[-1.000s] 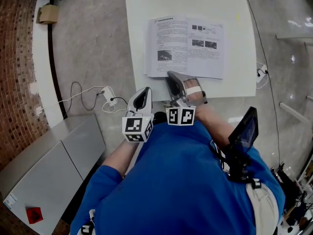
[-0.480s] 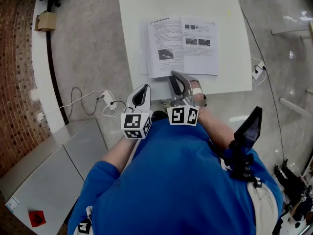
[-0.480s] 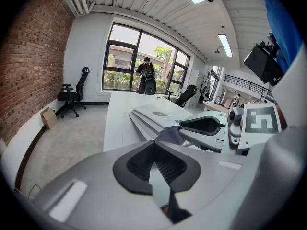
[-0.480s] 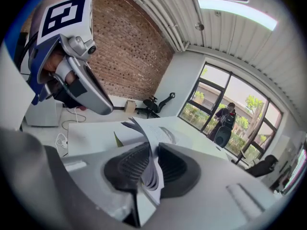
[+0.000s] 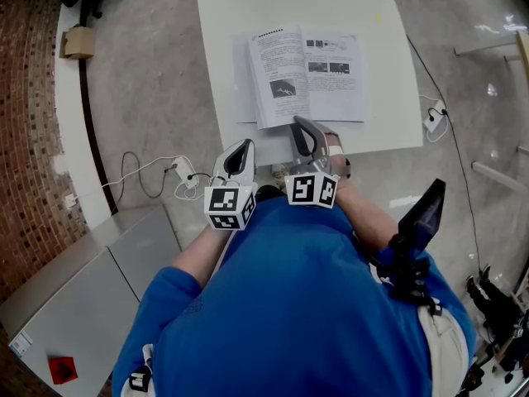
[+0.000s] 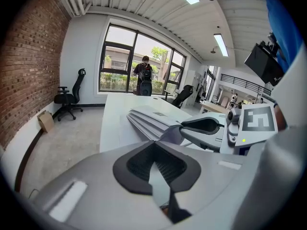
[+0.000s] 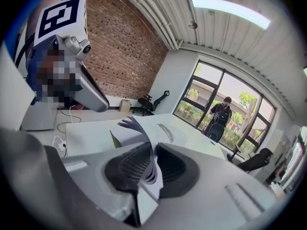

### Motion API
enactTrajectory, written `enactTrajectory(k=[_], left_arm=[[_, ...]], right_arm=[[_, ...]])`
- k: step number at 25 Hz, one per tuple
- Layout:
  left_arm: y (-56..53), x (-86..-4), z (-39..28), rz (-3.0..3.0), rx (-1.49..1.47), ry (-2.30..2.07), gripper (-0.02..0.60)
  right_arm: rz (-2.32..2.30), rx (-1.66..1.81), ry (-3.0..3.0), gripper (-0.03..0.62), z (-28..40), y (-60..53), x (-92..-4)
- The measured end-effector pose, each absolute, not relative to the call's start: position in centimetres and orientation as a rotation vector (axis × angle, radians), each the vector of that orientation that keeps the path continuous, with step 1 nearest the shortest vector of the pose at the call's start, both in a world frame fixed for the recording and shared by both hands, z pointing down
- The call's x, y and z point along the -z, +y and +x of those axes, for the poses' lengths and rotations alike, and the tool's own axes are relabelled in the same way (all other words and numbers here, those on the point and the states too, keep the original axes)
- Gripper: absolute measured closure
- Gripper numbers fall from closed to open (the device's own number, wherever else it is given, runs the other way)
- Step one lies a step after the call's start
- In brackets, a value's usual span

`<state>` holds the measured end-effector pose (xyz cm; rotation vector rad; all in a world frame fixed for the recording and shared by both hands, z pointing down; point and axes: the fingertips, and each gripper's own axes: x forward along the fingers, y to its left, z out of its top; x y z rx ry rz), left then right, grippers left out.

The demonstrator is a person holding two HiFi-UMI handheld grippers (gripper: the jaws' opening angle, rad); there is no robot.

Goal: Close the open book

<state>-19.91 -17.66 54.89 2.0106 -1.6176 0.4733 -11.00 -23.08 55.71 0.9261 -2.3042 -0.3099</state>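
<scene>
Down by the brick wall [image 5: 25,98] a small cardboard box [image 5: 78,41] sits on the floor; what it holds I cannot tell. Nearer the person, a white power strip [image 5: 183,170] and its cable lie on the floor, just off the left edge of the bench [image 5: 248,7].

The left tongs [image 5: 245,147] hang at the near left corner of the bench, apart from the book. Their jaws are together with nothing between them.

The open book [image 5: 326,69] lies on the white bench with its printed pages up. It is close to the near edge and about midway between the left and right edges. Beside the spine a sheaf of pages stands lifted off the rest and fans out.

The right tongs [image 5: 299,125] reach in over the near edge to the book's lower margin, close to the spine. Their jaws have just been closing and are clamped on the bottom edge of that lifted sheaf, and the paper curls up between the pads.

The person [image 5: 306,304] holding both tools wears a blue top and stands at the near edge. At the far end of the room another person [image 6: 144,75] stands by the window.
</scene>
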Motion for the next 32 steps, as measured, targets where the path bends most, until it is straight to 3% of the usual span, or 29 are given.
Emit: enactTrajectory(k=[32], left_arm=[[-18.7, -54.6, -17.4, 2.099, -0.509, -1.547, 0.575]], right_arm=[[1.272, -0.233, -2.075, 0.554, 0.1, -27.3, -62.0]])
